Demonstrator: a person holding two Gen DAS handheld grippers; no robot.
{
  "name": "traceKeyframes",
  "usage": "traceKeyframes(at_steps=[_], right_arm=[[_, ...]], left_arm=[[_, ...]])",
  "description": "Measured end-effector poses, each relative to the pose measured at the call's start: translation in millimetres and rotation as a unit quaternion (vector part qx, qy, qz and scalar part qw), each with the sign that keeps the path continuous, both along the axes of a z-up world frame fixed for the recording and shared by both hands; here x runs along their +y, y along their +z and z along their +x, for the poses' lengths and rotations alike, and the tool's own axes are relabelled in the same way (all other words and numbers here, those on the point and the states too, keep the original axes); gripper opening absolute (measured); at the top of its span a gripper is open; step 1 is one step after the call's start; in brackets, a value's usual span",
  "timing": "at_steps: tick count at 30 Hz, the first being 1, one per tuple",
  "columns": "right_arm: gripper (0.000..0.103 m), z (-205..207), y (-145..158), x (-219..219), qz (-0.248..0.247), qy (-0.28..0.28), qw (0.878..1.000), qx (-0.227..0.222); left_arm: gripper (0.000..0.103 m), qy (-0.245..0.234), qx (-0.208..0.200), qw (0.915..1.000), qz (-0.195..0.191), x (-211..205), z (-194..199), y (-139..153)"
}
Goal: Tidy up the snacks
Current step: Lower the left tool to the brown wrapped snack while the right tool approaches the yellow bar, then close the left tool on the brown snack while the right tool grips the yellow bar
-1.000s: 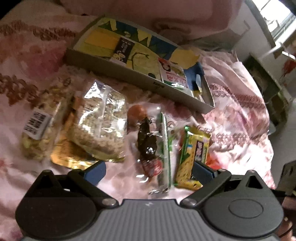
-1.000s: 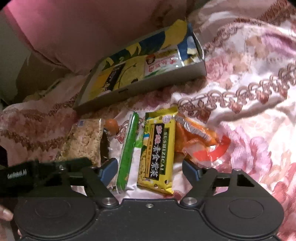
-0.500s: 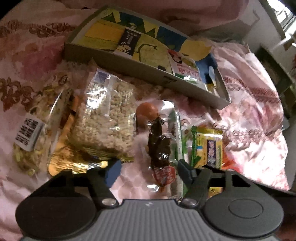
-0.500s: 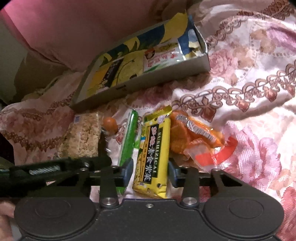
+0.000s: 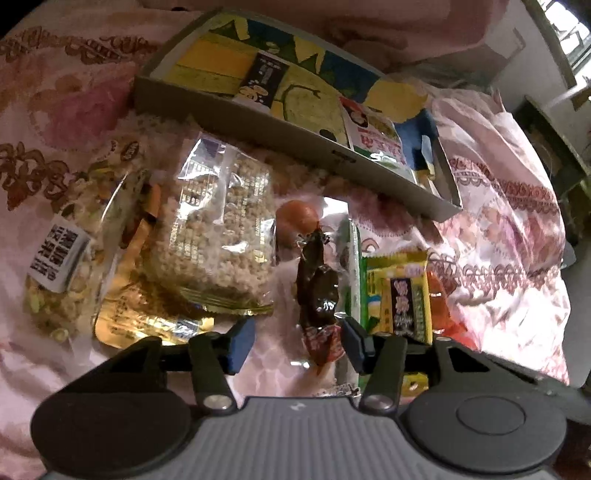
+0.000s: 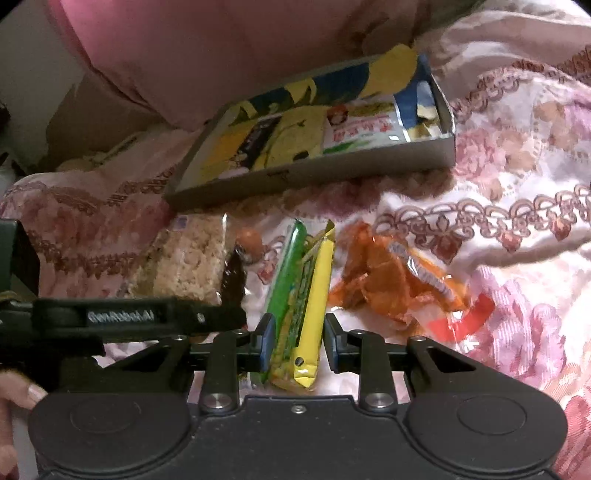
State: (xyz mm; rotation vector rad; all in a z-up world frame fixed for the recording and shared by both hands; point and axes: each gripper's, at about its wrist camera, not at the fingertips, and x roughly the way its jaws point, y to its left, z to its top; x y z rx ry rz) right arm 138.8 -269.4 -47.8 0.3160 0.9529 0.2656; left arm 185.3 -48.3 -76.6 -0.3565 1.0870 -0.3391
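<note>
You are working in a home bedroom: the snack packets (image 5: 221, 236) lie on a bed (image 6: 517, 229) covered with a pink floral bedspread, a pink quilt (image 6: 207, 48) is bunched behind, and a window (image 5: 572, 33) lights one corner.

The near end of the dark brown snack (image 5: 318, 291) is disappearing behind the body of the left tongs (image 5: 293, 345), so whether either pad is touching it cannot be told. The yellow snack bar (image 6: 312, 314) and the green packet (image 6: 286, 284) are being covered at their near ends by the right tongs (image 6: 295, 341); contact on the yellow side is unclear. Print on the snack bag in the box (image 6: 360, 129) is reading too blurred to make out. A gold packet (image 5: 147, 325) is lying mostly hidden under the puffed grain bag (image 5: 221, 236). A fingertip (image 6: 22, 393) is being cut off by the left edge.
</note>
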Motion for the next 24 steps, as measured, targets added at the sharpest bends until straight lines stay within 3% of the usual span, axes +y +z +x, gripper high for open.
traceKeyframes(at_steps=[14, 18, 21, 22, 24], right_arm=[[0.043, 6, -20, 4, -0.008, -0.01, 1.0, 0.009], [0.042, 7, -20, 10, -0.021, -0.002, 1.0, 0.004], [0.038, 6, -15, 12, -0.026, -0.001, 1.0, 0.002], [0.036, 6, -14, 14, -0.032, 0.002, 0.999, 0.0], [0.033, 3, -9, 19, -0.052, 0.012, 0.998, -0.012]], left_arm=[[0.077, -0.009, -0.015, 0.9999, 0.001, -15, 14, -4], [0.063, -0.013, -0.02, 0.9993, 0.028, -17, 12, -2], [0.055, -0.006, -0.014, 0.9997, 0.02, -12, 11, 0], [0.047, 0.0, -0.009, 0.9998, 0.017, -10, 11, 0], [0.046, 0.009, 0.001, 0.9996, 0.027, -6, 10, 0]])
